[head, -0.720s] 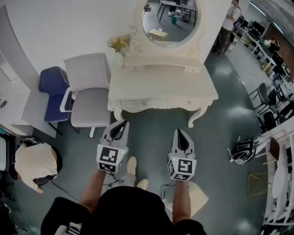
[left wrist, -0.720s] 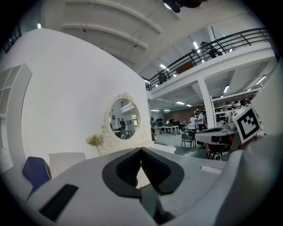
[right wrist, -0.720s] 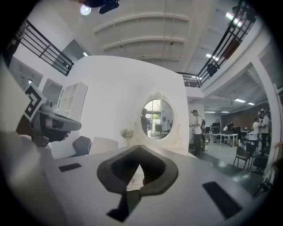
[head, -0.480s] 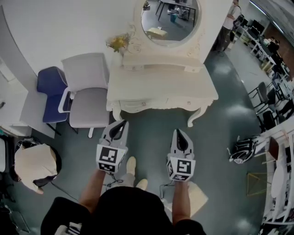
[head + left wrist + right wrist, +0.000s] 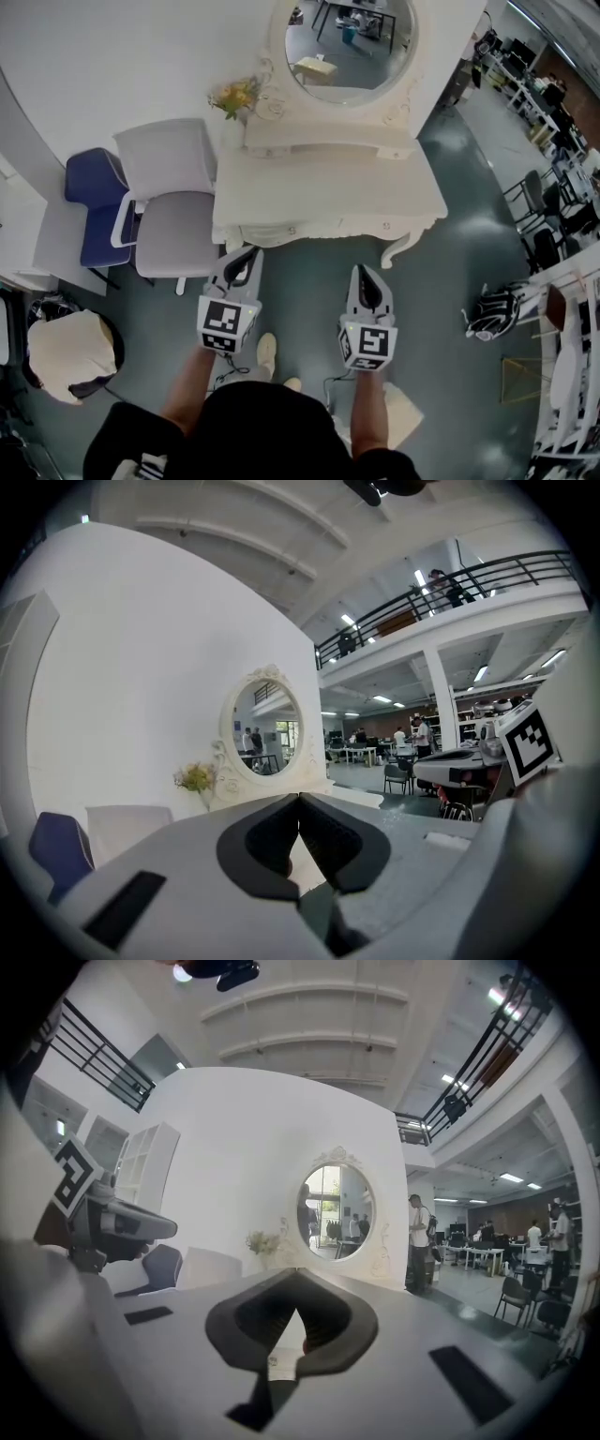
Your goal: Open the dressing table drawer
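Note:
The white dressing table [image 5: 328,187] with its round mirror [image 5: 349,39] stands against the wall ahead of me. Its drawer fronts [image 5: 286,231] run along the near edge and look closed. My left gripper [image 5: 251,251] hangs just short of the table's left front, jaws shut and empty. My right gripper [image 5: 362,270] hovers a little further back, below the table's right half, also shut with nothing in it. In the left gripper view the jaw tips [image 5: 300,799] meet below the mirror [image 5: 265,726]. In the right gripper view the jaw tips [image 5: 295,1275] meet under the mirror [image 5: 336,1211].
A pale grey chair [image 5: 173,202] and a blue chair [image 5: 89,206] stand left of the table. A vase of flowers [image 5: 234,96] sits at the table's back left. A dark bag [image 5: 492,311] lies on the floor at the right, a cream round seat [image 5: 70,345] at the left.
The dressing table and chairs have slid down and left in the head view, so the table sits closer to both grippers. The grippers hold the same pose, both still shut.

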A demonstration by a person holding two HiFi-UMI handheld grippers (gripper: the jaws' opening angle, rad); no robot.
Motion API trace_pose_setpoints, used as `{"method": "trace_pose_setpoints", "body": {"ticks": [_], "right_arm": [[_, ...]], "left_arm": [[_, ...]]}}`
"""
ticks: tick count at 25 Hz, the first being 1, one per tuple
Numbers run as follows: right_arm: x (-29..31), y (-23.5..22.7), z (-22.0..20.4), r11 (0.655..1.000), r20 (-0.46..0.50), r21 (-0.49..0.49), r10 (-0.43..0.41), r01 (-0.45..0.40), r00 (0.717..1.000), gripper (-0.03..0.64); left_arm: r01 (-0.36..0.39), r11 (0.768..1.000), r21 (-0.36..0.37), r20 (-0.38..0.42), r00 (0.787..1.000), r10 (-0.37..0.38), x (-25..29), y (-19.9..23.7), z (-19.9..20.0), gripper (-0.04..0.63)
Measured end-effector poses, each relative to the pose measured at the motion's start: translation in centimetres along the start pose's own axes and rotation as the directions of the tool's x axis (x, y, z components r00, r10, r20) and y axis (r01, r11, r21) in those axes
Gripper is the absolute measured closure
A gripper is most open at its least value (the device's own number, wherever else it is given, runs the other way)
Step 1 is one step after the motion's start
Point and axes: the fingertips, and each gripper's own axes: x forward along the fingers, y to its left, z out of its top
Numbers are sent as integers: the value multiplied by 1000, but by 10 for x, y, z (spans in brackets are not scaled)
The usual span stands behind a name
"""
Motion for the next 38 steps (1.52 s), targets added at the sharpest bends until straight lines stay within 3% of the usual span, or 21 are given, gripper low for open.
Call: {"method": "trace_pose_setpoints", "body": {"ticks": [21, 38], "right_arm": [[133, 13, 30, 999, 40, -37, 23, -22, 999, 617], [258, -36, 14, 993, 18, -10, 119, -118, 993, 617]], "left_arm": [[-23, 1000, 0, 33, 999, 23, 85, 98, 15, 592], [-118, 993, -22, -10, 993, 118, 196, 126, 11, 592]]}}
